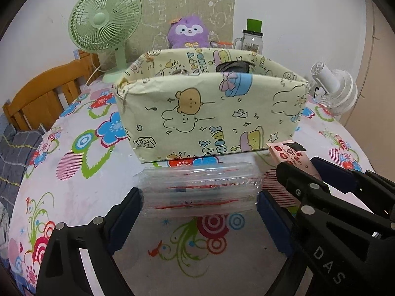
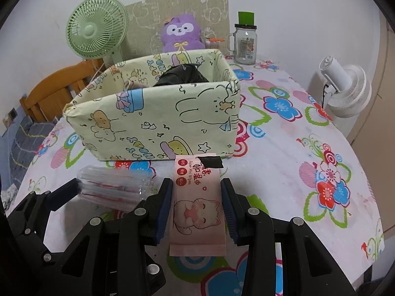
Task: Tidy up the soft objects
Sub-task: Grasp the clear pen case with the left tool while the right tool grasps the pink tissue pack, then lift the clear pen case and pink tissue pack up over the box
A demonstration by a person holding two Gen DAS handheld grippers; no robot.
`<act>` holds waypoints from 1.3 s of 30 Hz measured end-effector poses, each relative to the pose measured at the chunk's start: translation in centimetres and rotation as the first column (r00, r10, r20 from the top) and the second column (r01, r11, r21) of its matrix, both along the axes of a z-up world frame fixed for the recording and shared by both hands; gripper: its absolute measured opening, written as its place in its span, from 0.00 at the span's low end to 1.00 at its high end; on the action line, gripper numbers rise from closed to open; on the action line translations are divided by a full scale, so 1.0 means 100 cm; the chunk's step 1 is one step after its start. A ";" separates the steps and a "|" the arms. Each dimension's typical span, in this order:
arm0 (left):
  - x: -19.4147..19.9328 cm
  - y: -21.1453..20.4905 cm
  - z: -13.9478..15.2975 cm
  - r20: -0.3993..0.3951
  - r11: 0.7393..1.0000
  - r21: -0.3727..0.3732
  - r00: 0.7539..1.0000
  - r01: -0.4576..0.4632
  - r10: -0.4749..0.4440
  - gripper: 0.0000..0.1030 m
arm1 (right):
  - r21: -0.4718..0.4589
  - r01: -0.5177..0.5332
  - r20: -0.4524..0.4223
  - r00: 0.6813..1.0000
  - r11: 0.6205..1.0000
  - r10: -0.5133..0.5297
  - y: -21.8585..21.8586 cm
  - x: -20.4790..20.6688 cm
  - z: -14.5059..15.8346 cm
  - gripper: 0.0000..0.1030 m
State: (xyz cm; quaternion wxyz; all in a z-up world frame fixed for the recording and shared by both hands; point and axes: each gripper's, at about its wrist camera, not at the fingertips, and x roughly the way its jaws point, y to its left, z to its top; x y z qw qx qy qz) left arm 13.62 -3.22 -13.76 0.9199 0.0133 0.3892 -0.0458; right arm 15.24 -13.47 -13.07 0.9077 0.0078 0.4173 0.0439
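Left gripper point(image 1: 198, 204): jaws spread wide, pinching a clear inflated air-cushion pack point(image 1: 197, 192) by its two ends, centre frame, just in front of the cartoon-print storage box point(image 1: 209, 113).

Right gripper point(image 2: 196, 207): jaws pressed against both long edges of a pink wet-wipes packet point(image 2: 197, 207), lower centre; the packet's far end reaches the box's front wall.

The box stands directly ahead of both loads, with a black item point(image 2: 180, 76) inside.

Beyond the box: green desk fan point(image 1: 106, 29) upper left, purple plush toy point(image 1: 187, 33), glass mug jar point(image 2: 245, 45), white fan point(image 2: 345, 88) at right. Floral tablecloth point(image 2: 308, 148) underneath.
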 end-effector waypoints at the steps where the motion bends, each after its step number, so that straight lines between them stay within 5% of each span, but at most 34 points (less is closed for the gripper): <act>1: -0.002 0.000 0.002 0.005 1.000 0.000 1.000 0.000 0.000 0.91 | 0.001 0.000 0.005 1.000 1.000 0.000 -0.001 -0.002 0.002 0.41; 39: -0.077 -0.014 0.089 0.221 1.000 0.005 0.975 0.012 -0.013 0.91 | 0.025 0.009 0.222 0.975 1.000 -0.014 -0.014 -0.076 0.096 0.41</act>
